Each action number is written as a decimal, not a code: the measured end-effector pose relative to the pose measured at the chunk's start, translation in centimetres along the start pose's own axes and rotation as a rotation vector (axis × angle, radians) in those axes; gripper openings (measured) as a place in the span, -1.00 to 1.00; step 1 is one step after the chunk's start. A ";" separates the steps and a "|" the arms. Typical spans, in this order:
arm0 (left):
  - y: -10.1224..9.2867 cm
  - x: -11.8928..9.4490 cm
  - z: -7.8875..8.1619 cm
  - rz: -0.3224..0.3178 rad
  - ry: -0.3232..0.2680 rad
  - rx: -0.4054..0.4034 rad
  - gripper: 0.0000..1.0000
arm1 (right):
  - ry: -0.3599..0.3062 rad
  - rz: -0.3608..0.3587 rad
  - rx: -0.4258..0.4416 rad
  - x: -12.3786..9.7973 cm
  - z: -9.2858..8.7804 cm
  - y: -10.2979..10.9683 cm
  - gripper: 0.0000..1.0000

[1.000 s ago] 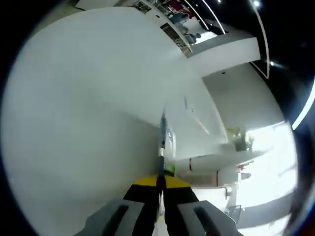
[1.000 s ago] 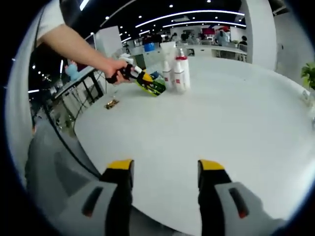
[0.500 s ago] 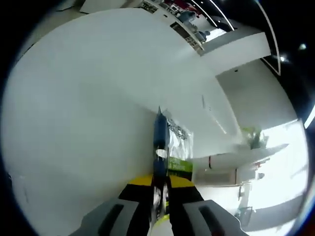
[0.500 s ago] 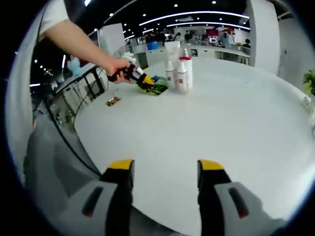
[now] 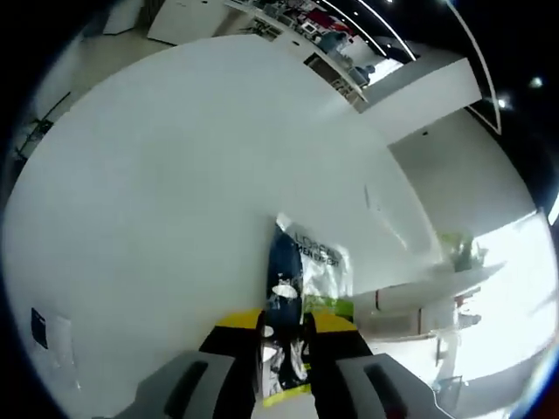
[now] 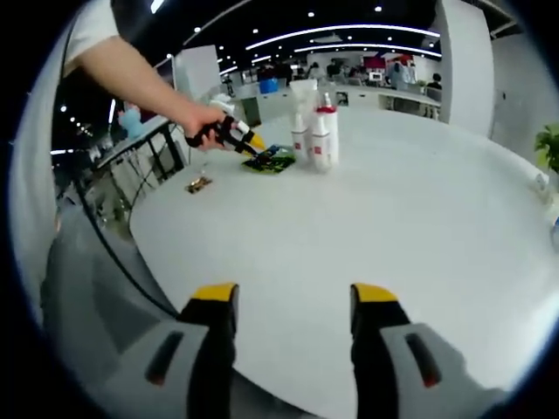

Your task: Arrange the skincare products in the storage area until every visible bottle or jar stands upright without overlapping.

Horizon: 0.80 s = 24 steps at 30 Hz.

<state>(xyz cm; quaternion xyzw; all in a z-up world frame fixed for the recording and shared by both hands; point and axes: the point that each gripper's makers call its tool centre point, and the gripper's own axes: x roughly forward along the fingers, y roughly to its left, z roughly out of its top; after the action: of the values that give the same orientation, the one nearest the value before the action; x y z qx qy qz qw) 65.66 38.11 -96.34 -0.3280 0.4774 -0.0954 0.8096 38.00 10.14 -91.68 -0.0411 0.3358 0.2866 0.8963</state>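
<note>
My left gripper [image 5: 286, 336] is shut on a flat dark blue and green packet [image 5: 299, 278], whose printed face lies over the white table [image 5: 157, 192]. In the right gripper view, a hand holds that left gripper [image 6: 251, 143] low at the far left of the table, and the packet [image 6: 269, 161] lies nearly flat on the surface. Just right of it stand two upright white bottles, a tall pump bottle [image 6: 302, 118] and a red-capped bottle [image 6: 326, 135]. My right gripper [image 6: 294, 301] hangs open over the near part of the table [image 6: 393, 218], holding nothing.
A small brown object [image 6: 199, 184] lies near the table's left edge, with a dark railing [image 6: 157, 153] beyond it. A green plant [image 6: 548, 140] stands at the far right. A wide bare stretch of table separates my right gripper from the bottles.
The left gripper has lowered and tilted the packet from raised to nearly flat on the table. The right gripper has stayed put and open.
</note>
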 end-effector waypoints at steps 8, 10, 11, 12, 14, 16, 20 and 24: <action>-0.9 -2.4 0.3 0.009 -0.062 0.059 -0.57 | -0.018 -0.010 0.000 -0.1 0.3 -0.2 0.05; -0.5 -3.6 0.2 0.012 -0.059 0.088 -0.55 | -0.024 -0.006 -0.004 -0.1 0.4 -0.1 0.05; -0.1 -4.2 0.3 0.023 -0.063 0.111 -0.54 | -0.022 -0.002 -0.008 -0.1 0.4 0.0 0.05; 0.2 -4.8 0.4 0.032 -0.072 0.117 -0.53 | -0.022 -0.002 -0.009 -0.1 0.4 0.1 0.05; 0.9 -6.2 0.4 0.036 -0.083 0.119 -0.48 | -0.029 0.002 -0.014 -0.1 0.5 0.2 0.05; 1.2 -7.9 0.0 0.040 -0.109 0.123 -0.45 | -0.028 0.007 -0.022 -0.1 0.5 0.3 0.05; 3.7 -9.7 -1.3 0.116 -0.097 0.196 -0.37 | -0.030 0.010 -0.044 -0.2 0.6 0.6 0.03; 7.2 -10.6 -4.4 0.286 -0.033 0.369 -0.19 | -0.043 0.010 -0.062 -0.3 0.8 0.6 0.02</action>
<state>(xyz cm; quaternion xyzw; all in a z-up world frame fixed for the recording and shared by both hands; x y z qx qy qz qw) 55.25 46.65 -94.67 -0.1052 0.4801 -0.0598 0.8688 37.96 10.75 -90.81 -0.0611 0.3077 0.3022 0.9001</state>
